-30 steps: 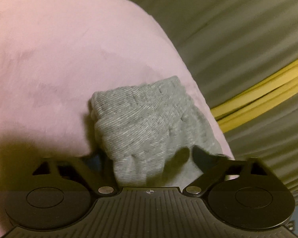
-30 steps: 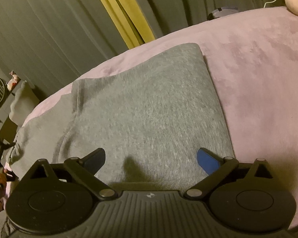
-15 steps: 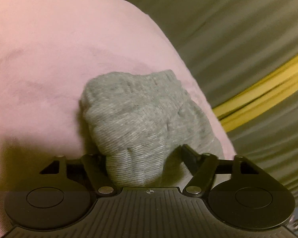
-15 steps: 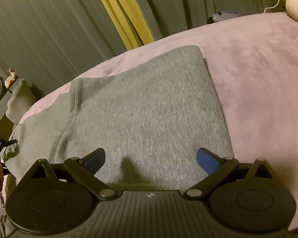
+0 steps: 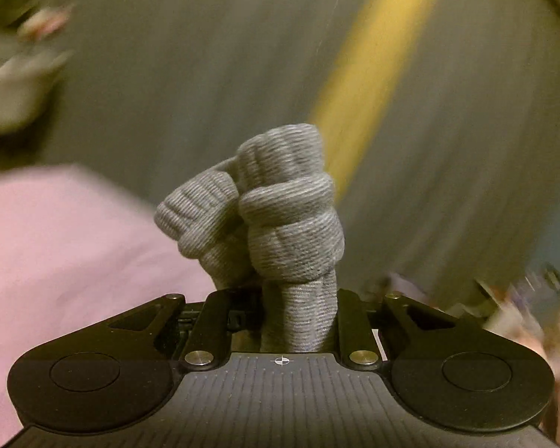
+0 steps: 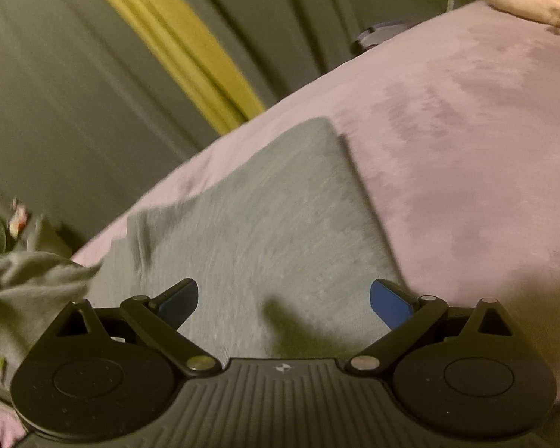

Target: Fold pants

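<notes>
Judging by how the cloth lies, the fold is partly made and one more pass is under way. At the 6 o'clock edge of the left wrist view, the left gripper (image 5: 298, 298) has its jaws drawn in tight on a bunched, ribbed end of the grey pants (image 5: 280, 216) — probably a cuff — raised clear of the pink blanket (image 5: 56, 242), which sits around 8 o'clock; the background is smeared with blur. In the right wrist view the main body of the pants lies flat on the blanket, running from 12 o'clock of the fingers out toward 9 o'clock, where a lifted grey fold shows. The right gripper (image 6: 283, 298) hangs over it with its jaws spread wide, gripping nothing. Still to do, I judge — lay the lifted end over the flat part and smooth it.
</notes>
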`<state>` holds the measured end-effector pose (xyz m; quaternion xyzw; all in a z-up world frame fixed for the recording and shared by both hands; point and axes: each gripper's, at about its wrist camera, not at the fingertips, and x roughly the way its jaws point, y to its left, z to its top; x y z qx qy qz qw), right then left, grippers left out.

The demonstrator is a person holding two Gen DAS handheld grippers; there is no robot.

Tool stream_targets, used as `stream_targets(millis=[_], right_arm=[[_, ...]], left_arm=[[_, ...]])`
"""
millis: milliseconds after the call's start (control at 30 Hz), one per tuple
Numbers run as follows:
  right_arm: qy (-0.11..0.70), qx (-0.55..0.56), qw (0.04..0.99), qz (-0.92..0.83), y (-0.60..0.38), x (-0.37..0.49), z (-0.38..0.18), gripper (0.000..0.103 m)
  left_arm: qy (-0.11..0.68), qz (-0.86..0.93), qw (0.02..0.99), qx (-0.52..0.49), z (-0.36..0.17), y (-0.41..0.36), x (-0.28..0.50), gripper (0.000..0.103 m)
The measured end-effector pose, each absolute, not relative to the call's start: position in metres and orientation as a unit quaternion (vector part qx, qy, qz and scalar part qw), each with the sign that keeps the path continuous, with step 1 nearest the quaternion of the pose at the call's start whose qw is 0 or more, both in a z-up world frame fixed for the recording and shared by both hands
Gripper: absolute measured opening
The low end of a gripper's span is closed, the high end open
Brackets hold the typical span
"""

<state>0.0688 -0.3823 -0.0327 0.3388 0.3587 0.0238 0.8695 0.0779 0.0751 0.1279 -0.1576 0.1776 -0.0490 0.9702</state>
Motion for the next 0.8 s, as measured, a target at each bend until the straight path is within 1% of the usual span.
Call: stream_targets(millis=[100,167,200,233,267,300,333,367,433,467,533,567,600,700,800], right_arm=[[0.350,0.375,0.858,0.001,-0.395,0.065,-0.035,0.099],[0.347,0.404,0.846,-0.006,-0.404,0.062,-0.038,0.099],[0.343,0.418,0.841,-0.008,-0.408,0.060,-0.040,0.099],[0.339,0.428,0.838,-0.010,-0.411,0.058,-0.040,0.099],[0.336,0.434,0.836,-0.011,-0.414,0.055,-0.040,0.099],[0.334,0.438,0.835,-0.011,-0.416,0.054,-0.040,0.099],[0.333,0.443,0.832,-0.011,-0.418,0.053,-0.040,0.099],[0.334,0.446,0.830,-0.009,-0.420,0.052,-0.040,0.099],[0.333,0.447,0.830,-0.003,-0.421,0.051,-0.037,0.099],[0.332,0.447,0.831,0.002,-0.421,0.050,-0.036,0.099],[0.330,0.449,0.830,0.018,-0.423,0.050,-0.036,0.099],[0.332,0.451,0.828,0.023,-0.423,0.050,-0.037,0.099],[0.335,0.453,0.826,0.027,-0.422,0.050,-0.037,0.099],[0.342,0.460,0.817,0.062,-0.413,0.056,-0.037,0.099],[0.346,0.453,0.816,0.097,-0.400,0.059,-0.033,0.099]], left_arm=[[0.166,-0.133,0.975,-0.067,0.149,-0.009,0.066,0.022],[0.171,-0.183,0.968,-0.015,0.141,-0.068,0.058,0.023],[0.182,-0.199,0.963,0.004,0.131,-0.094,0.058,0.026],[0.203,-0.209,0.957,0.020,0.118,-0.121,0.060,0.030],[0.233,-0.209,0.949,0.031,0.100,-0.145,0.064,0.043],[0.277,-0.202,0.938,0.044,0.077,-0.167,0.076,0.064],[0.330,-0.187,0.923,0.061,0.050,-0.186,0.086,0.068],[0.371,-0.182,0.907,0.074,0.028,-0.199,0.088,0.068],[0.439,-0.188,0.875,0.086,-0.003,-0.210,0.084,0.068],[0.459,-0.185,0.865,0.088,-0.008,-0.212,0.074,0.068],[0.450,-0.185,0.868,0.095,-0.004,-0.204,0.062,0.078],[0.442,-0.189,0.872,0.094,0.000,-0.196,0.062,0.089],[0.430,-0.188,0.878,0.089,0.009,-0.185,0.058,0.097],[0.402,-0.150,0.901,0.061,0.028,-0.150,0.070,0.097],[0.404,-0.054,0.913,-0.013,0.029,-0.093,0.076,0.101]])
